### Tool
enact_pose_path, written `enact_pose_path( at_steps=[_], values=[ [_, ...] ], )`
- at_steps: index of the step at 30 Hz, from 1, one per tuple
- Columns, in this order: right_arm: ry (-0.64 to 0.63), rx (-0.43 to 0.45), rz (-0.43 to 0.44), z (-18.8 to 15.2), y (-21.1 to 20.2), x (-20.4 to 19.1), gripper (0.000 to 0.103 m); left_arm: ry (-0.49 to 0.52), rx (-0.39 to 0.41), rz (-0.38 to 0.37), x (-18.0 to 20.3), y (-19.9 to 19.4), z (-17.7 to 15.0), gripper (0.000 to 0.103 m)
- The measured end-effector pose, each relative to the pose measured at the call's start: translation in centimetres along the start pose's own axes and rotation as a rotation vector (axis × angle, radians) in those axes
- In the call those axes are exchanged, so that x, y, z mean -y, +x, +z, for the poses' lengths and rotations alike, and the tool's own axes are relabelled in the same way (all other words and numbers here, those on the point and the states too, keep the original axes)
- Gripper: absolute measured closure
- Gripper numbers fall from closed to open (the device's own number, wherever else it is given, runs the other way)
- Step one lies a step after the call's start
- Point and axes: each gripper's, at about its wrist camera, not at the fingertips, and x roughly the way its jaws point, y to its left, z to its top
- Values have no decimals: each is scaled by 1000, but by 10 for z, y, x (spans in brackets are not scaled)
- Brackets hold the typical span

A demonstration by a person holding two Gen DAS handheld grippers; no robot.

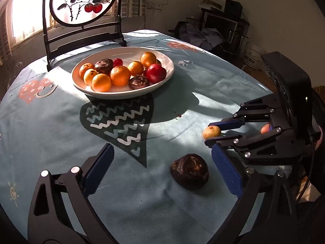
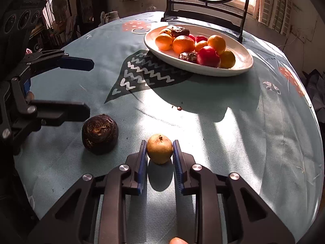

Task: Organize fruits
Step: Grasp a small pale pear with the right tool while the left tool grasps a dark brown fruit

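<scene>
Nearest, right gripper [image 2: 159,152]: jaws drawn in against both sides of the pear [image 2: 159,148], pinching it; the pear looks to sit on the cloth [image 2: 233,142] or just off it, I cannot tell which.
Beside it, dark fruit [image 2: 100,134]: wrinkled, loose on the cloth, just left of the pear.
Left gripper [image 1: 162,168]: jaws spread wide, holding nothing, the dark fruit near its right finger and not touched.
Step in hand: judged as the pick of the pear, grip made, carry not begun.
Next move: lift clear, travel over the cloth, release into a gap in the plate without knocking fruit out.
Far, plate [image 2: 239,69]: white, heaped with oranges, red fruit and dark ones; bare rim on its near right side.
Behind: a painted screen [image 1: 81,2] on a stand.
</scene>
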Motion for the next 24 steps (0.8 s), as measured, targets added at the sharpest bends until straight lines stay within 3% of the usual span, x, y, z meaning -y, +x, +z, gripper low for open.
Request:
enact_pose_path(
  at_steps=[2,7,15,24],
  values=[
    [15,0,-2,-1,-1,3,77,68,-19,-18,15,4,-3,11],
    [38,2,1,-3,-2,7,77,123,-89,-46,27,17,-10,37],
    [42,9,0,-4,-4,9,77,119,-172,-69,26,32,-15,53],
    [52,21,-5,-5,-9,12,77,107,-177,-84,23,33,-15,55]
  ],
)
